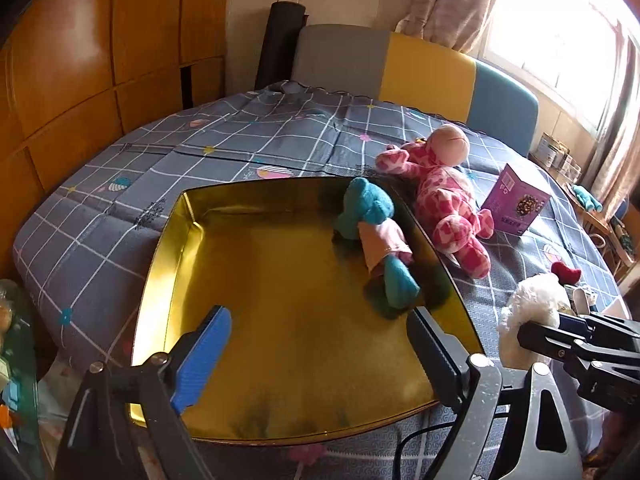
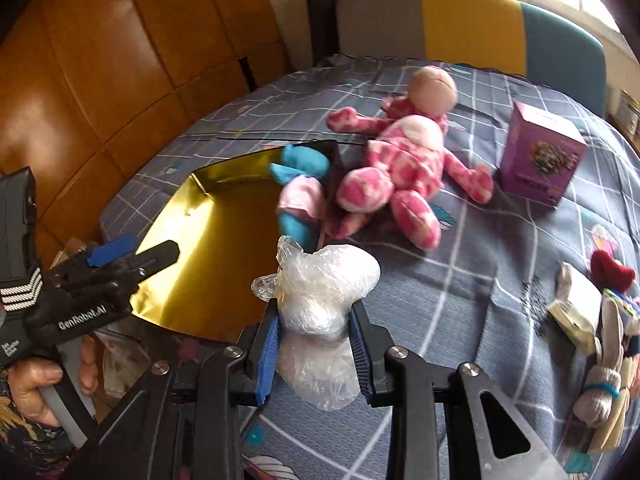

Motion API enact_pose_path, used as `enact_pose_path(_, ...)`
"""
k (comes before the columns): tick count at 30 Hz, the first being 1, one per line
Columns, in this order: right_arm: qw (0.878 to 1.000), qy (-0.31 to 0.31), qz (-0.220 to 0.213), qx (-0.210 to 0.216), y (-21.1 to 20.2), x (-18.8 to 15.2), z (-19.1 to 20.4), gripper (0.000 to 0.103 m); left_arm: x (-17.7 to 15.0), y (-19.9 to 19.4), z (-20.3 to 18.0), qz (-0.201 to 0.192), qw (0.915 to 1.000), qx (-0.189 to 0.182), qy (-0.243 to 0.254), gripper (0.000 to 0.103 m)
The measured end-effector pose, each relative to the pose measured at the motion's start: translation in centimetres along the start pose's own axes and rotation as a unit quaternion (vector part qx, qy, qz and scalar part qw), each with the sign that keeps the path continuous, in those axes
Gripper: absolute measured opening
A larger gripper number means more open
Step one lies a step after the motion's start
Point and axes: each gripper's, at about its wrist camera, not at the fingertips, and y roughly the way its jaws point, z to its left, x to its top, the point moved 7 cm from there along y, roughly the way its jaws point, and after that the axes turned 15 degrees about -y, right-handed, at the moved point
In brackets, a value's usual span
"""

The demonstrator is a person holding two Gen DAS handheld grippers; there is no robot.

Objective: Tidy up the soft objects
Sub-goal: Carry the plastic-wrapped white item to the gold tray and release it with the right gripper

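Between the right tongs (image 2: 314, 344): wrapped white plush (image 2: 320, 300), clenched | left tongs (image 1: 320, 356): released over gold tray (image 1: 280, 320)

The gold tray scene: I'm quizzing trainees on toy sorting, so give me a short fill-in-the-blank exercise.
1. The blue toy lies inside the ____ tray.
2. The pink toy lies on the bedcover, ____ the tray.
3. The right gripper is shut on a white toy wrapped in ____.

Missing: gold; outside; plastic
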Motion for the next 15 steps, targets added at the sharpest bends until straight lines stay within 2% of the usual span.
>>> enact_pose_path(5,1.0,-0.021,0.01,0.009,1.8,1.9,1.4,0.032,0.5,-0.2,1.4,-0.01,0.9997,0.007,-0.022,0.102)
enact_pose_path(11,0.998,-0.051,0.044,0.022,5.0,2.8,3.0,0.035,0.9,-0.5,2.8,-0.019,0.999,0.018,-0.035,0.103)
enact_pose_path(15,0.996,-0.066,0.058,0.009,6.1,2.7,3.2,0.037,1.1,-0.4,3.3,-0.022,0.9985,0.031,-0.038,0.103)
